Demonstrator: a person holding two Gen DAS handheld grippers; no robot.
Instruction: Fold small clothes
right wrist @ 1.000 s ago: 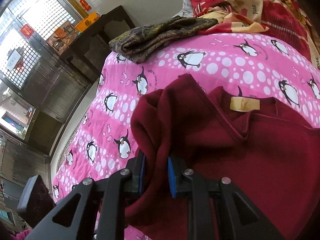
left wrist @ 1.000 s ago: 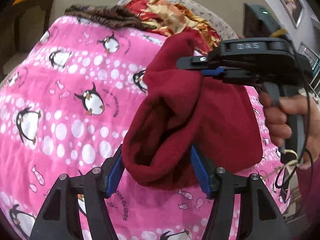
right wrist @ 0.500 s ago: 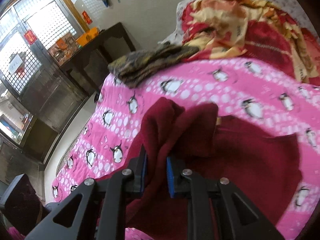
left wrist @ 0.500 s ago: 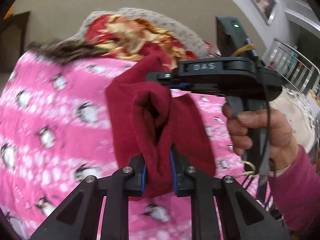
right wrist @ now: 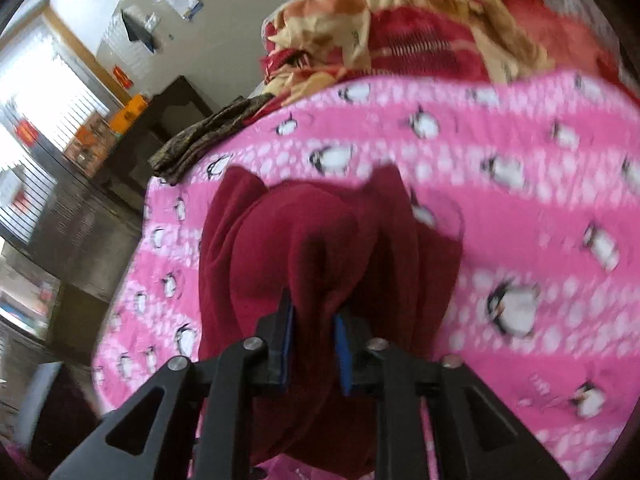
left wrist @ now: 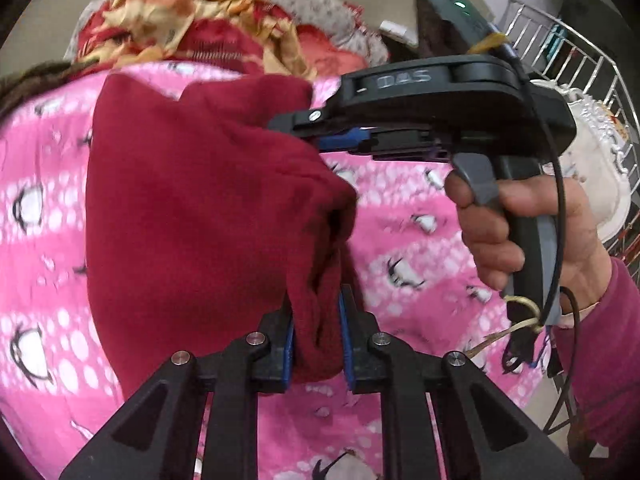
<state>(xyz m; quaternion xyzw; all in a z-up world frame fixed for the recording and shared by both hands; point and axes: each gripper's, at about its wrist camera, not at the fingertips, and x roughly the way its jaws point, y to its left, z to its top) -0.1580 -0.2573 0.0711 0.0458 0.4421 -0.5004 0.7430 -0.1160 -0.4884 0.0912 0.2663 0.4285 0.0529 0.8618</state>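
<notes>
L wrist view, going left to right: pink penguin-print quilted bedspread (left wrist: 36,240) fills the backgrnd, blurred. In front of it hangs the dark red knit garment (left wrist: 192,208), bunched, lifted off the bed. Its lower fold is pinched betw. the blue pads of the left tongs (left wrist: 316,344) — jaws nearly closed, only the cloth's thickness betw. them. Upper right edge of the garment runs into the right tongs (left wrist: 320,136), seen side-on; black body, blue pad just showing where cloth enters. Jaws there look closed on the fabric. Further right, the person's right hand (left wrist: 520,232) wraps the grey handle, index finger on the trigger, magenta sleeve (left wrist: 600,352) at the wrist. Black cable (left wrist: 560,208) loops down past the hand. Behind, top: rumpled red-and-yellow patterned blanket (left wrist: 208,28) at the head of the bed; metal railing (left wrist: 592,40) far right.

R wrist view, left to right: bright window w/ slatted blinds (right wrist: 44,104), dark wooden cabinet (right wrist: 160,120) w/ orange boxes on top, then a folded brown patterned cloth (right wrist: 208,136) on the bedspread's (right wrist: 520,240) far edge. Centre: the garment (right wrist: 320,248) gathered in folds, hanging — a pleat of it clamped in the right tongs (right wrist: 314,344), pads close together w/ cloth betw. Patterned blanket (right wrist: 420,32) top right. Whole frame is motion-blurred.
</notes>
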